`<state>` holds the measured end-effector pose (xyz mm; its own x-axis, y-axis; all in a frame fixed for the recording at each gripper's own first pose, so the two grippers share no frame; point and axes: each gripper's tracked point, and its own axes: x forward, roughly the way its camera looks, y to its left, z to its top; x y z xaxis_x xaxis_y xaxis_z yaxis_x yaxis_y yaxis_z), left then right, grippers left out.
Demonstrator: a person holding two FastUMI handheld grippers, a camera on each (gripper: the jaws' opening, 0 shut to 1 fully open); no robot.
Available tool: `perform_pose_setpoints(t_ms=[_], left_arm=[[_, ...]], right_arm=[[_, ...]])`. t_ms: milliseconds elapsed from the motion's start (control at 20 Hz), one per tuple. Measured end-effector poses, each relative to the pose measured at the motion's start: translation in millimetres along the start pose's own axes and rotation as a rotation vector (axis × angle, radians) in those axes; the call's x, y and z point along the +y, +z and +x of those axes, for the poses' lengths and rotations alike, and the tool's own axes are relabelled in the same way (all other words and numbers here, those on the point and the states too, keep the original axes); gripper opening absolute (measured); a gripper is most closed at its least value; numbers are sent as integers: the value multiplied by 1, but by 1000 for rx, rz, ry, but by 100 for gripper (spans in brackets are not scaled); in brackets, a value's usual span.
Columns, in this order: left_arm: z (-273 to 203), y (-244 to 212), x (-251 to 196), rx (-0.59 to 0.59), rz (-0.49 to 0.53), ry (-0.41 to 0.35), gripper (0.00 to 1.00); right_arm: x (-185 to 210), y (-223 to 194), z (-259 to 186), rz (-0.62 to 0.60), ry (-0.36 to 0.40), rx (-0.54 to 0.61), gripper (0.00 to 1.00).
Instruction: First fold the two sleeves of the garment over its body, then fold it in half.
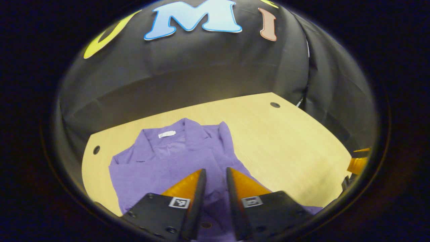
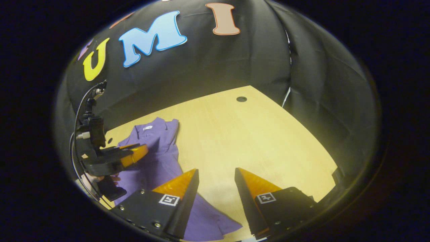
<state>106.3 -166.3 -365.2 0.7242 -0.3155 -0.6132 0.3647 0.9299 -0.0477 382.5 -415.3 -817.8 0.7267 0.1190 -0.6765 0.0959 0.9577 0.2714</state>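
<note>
Purple collared shirt point(image 1: 168, 161) lies flat on the light wood-grain worktop point(image 1: 285, 141), in the lower left of the left gripper view, collar and a small white neck label toward the booth wall. In the right gripper view it sits lower left too, hem running down to the bottom edge.

Handling, my read: light, soft knit, limp w/ no stiffness, so it'll drape and drag rather than hold a shape. Not fragile. Worktop looks smooth, so the cloth may slide if pulled sideways. Best hold: pinch at a sleeve cuff or shoulder seam, 1 layer only, lift a bit before carrying across. For the half fold, take the 2 hem corners.

The near side edge looks already turned in along the body; can't tell for sure whether both sleeves are done.

Left tongs point(image 1: 215, 173): fingers close together w/ a narrow gap, hovering over the shirt's lower middle; no cloth seen between the tips, so nearly closed on nothing. Right tongs point(image 2: 215, 174): spread wide, empty, over bare worktop just beside the shirt's edge, 1 finger overlapping the hem in view.

Textures: matte fabric w/ faint ribbing, soft creases at the collar; worktop has 2 dark round holes near its far corners.
</note>
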Motion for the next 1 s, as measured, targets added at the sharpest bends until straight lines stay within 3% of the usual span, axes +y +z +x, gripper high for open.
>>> perform_pose_setpoints(t_ms=[150,300,550,900,1000], left_arm=[[-4,6,-6,-10,12,-9,65],[-15,1,-3,-2,-1,-13,78],[-48,-34,25,34,-20,27,80],[-117,-130,73,131,-56,128,81],[-140,-158,82,163,-76,151,77]], right_arm=[[5,-5,1,-17,20,14,68],[17,-12,1,-38,43,32,69],[33,-39,-1,-87,86,94,69],[55,-91,-3,-182,144,216,69],[61,-108,-4,-215,156,258,69]])
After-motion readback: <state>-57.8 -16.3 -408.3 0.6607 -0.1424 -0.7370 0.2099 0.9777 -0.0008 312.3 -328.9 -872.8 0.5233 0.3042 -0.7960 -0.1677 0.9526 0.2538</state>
